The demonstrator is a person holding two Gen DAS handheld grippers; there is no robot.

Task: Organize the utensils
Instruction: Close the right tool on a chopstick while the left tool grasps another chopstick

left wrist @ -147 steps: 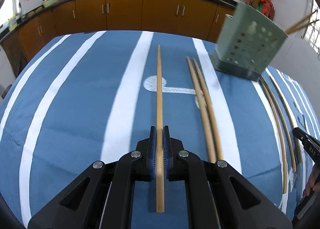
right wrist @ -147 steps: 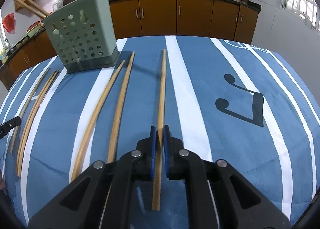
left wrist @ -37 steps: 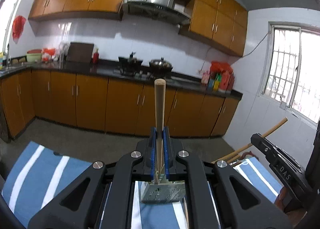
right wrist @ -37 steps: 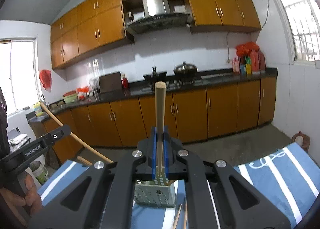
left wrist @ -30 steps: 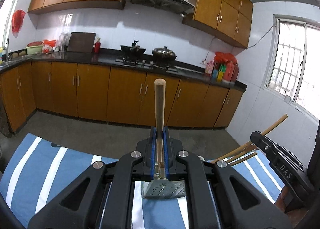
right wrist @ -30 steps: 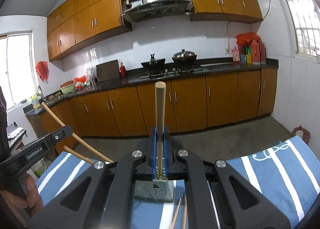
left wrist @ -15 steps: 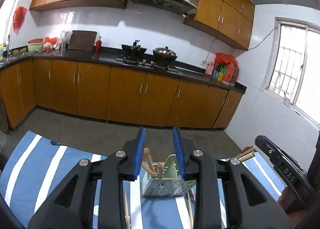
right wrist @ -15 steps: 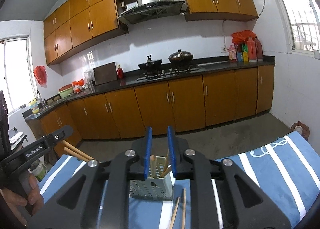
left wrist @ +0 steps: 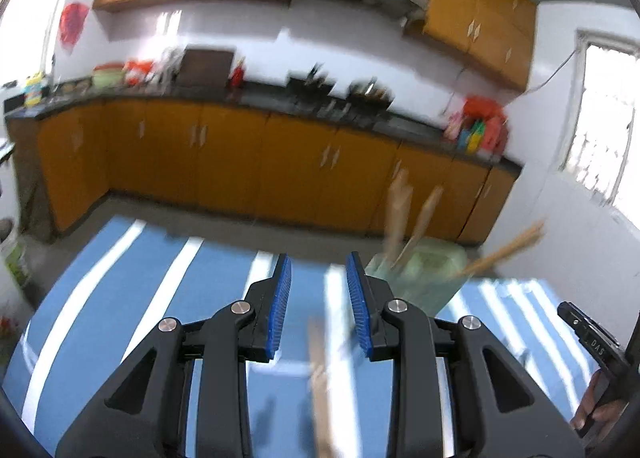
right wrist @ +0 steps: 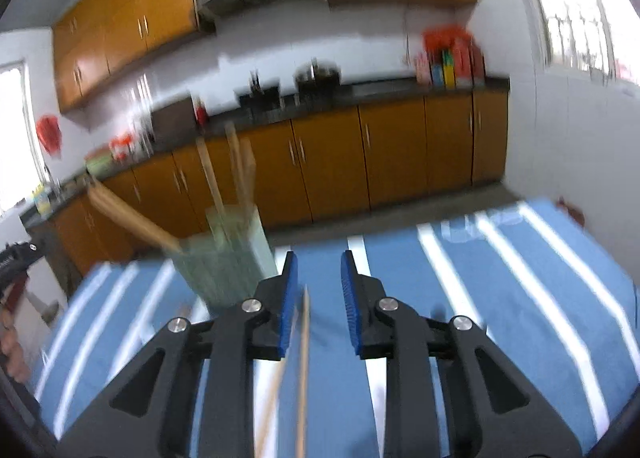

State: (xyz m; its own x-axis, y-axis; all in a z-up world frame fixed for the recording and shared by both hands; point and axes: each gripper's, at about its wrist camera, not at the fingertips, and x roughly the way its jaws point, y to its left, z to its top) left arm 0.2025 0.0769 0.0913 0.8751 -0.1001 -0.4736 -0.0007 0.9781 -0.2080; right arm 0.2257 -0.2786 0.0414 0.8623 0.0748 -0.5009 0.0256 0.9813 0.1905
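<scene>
Both views are motion-blurred. The pale green perforated holder (left wrist: 420,278) stands on the blue striped cloth (left wrist: 120,298) with several wooden chopsticks (left wrist: 398,214) sticking up out of it. My left gripper (left wrist: 318,302) is open and empty, above the table, left of the holder. In the right wrist view the holder (right wrist: 226,262) is ahead to the left, with chopsticks (right wrist: 240,170) in it. My right gripper (right wrist: 316,298) is open and empty. Loose chopsticks (right wrist: 302,370) lie on the cloth under it; one (left wrist: 320,386) lies under the left gripper.
Orange kitchen cabinets (left wrist: 240,162) and a dark counter (right wrist: 360,94) run along the far wall. The other gripper shows at the right edge of the left view (left wrist: 592,342) and the left edge of the right view (right wrist: 12,258).
Both grippers have let go of their chopsticks into the holder and opened. Since half a second ago both tilted down and swung away from the holder, left gripper leftward, right gripper rightward.
</scene>
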